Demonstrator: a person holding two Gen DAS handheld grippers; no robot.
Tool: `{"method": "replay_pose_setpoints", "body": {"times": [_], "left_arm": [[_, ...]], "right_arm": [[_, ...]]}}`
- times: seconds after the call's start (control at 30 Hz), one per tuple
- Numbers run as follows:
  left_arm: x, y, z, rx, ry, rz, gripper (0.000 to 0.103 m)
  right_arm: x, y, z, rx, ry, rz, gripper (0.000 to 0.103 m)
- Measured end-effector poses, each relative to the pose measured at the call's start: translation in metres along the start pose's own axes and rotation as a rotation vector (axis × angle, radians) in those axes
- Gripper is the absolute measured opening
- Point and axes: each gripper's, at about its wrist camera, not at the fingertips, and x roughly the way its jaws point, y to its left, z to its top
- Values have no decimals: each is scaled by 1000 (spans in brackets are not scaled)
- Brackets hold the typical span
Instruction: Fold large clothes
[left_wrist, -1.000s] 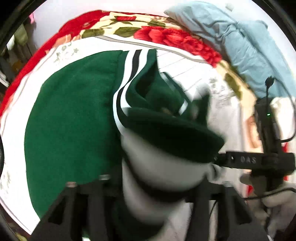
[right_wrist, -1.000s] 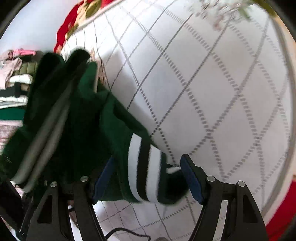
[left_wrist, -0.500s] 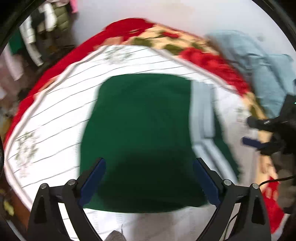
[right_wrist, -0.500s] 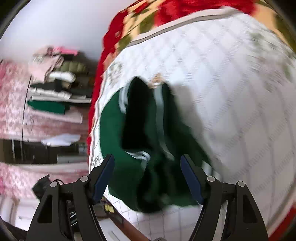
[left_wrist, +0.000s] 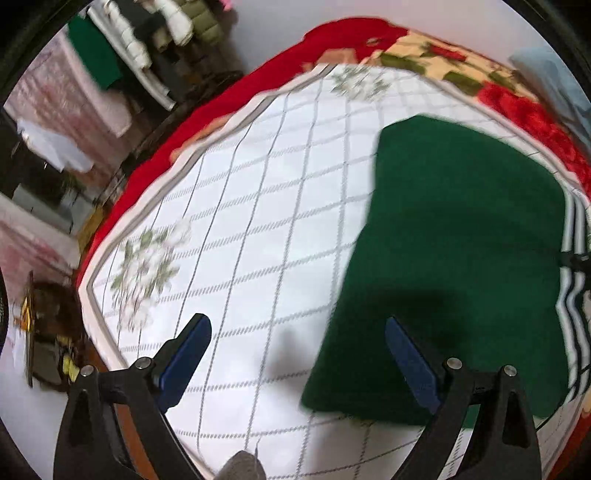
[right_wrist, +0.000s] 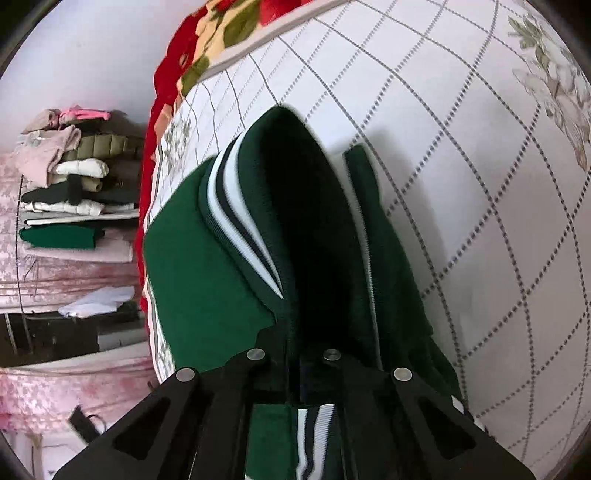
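Observation:
A dark green jacket (left_wrist: 461, 251) with white and black striped trim lies folded flat on the white checked bed cover (left_wrist: 258, 221). My left gripper (left_wrist: 297, 347) is open and empty above the cover, at the jacket's lower left edge. In the right wrist view my right gripper (right_wrist: 295, 354) is shut on a fold of the green jacket (right_wrist: 207, 266) beside its striped band (right_wrist: 236, 221); part of the jacket stands up in a loose ridge ahead of it.
A red floral blanket (left_wrist: 424, 48) lies under the cover along the far edge. A light blue pillow (left_wrist: 554, 74) is at the back right. Stacks of folded clothes (right_wrist: 70, 192) sit on shelves beside the bed. The bed edge runs along the left.
My left gripper let go of the jacket, opened and swung left over the cover. My right gripper was open and has now shut on the jacket's striped side.

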Motion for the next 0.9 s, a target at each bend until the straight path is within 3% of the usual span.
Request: {"method": "replay_pose_setpoints", "body": {"times": [0.07, 0.13, 0.2, 0.37, 0.47, 0.5, 0.53, 0.63, 0.7, 0.77, 0.83, 0.9], "left_arm": [[4, 9, -7, -16, 21, 13, 96], [8, 22, -21, -38, 42, 36, 96], [16, 27, -29, -41, 71, 72, 96], [54, 26, -61, -10, 128, 165, 96], [80, 19, -76, 17, 188, 172, 97], [82, 19, -77, 10, 181, 171, 97], [84, 21, -78, -2, 171, 161, 97], [91, 27, -78, -31, 175, 143, 103], [95, 34, -80, -71, 176, 97, 103], [99, 44, -82, -136, 168, 34, 103], [101, 51, -83, -167, 162, 0, 103], [104, 52, -82, -183, 167, -7, 103]], "right_arm": [[-16, 5, -5, -10, 25, 12, 14], [-37, 13, -13, -40, 6, -14, 44], [-63, 13, -29, -54, -15, -35, 62], [-80, -7, -66, 1, 77, -4, 62], [-54, -18, -85, 2, 144, -16, 59], [-43, -21, -88, 2, 155, -24, 16], [-36, -27, -91, 28, 161, -39, 3], [-43, -27, -93, 92, 93, 47, 3], [-64, -26, -99, 135, 35, 186, 3], [-73, -46, -105, 247, 5, 262, 3], [-66, -70, -111, 331, 13, 210, 3], [-47, -95, -116, 372, 53, 70, 2]]}}
